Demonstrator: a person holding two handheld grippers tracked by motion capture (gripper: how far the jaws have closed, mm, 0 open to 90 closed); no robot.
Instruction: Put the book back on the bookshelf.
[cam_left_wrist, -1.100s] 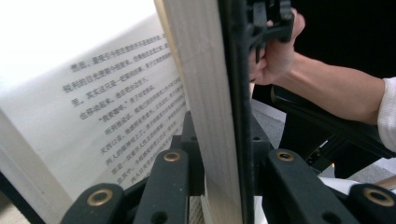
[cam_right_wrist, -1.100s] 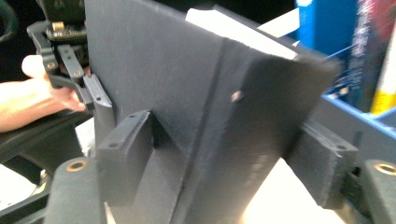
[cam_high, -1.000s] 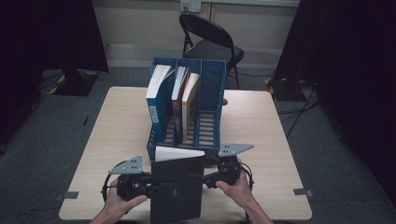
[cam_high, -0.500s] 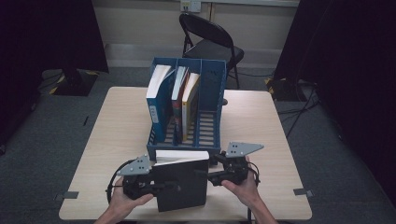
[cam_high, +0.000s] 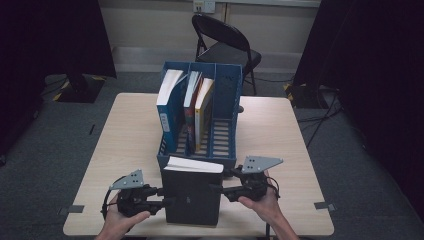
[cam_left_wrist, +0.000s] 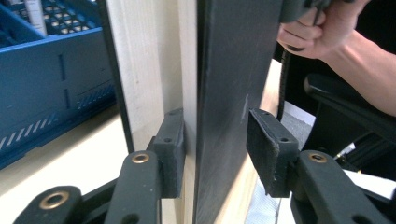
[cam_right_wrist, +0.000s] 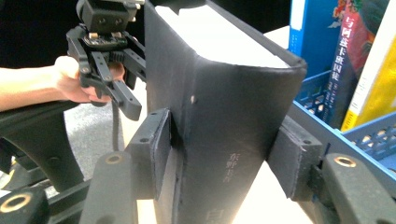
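Since a second ago the black book (cam_high: 192, 197) has come upright from its tilt toward me, and my left tongs (cam_left_wrist: 215, 144) have just been opening, letting go of the cover they had pinched. The book now stands on the surface (cam_high: 280, 125) just in front of the blue rack (cam_high: 227, 87), whose right slot is free beside three shelved books (cam_high: 192, 107). My right tongs (cam_right_wrist: 224, 154) have just been closing and now clamp the spine, both pads pressed to the covers. The left ones stand apart around the back cover: one pad (cam_left_wrist: 173, 154) rests against the page edges, the other (cam_left_wrist: 271, 149) hangs clear. To do this well, I judge I should keep the right grip firm and low, keep the left tongs loosely beside the book as a guard against tipping, then lift straight toward the free slot.
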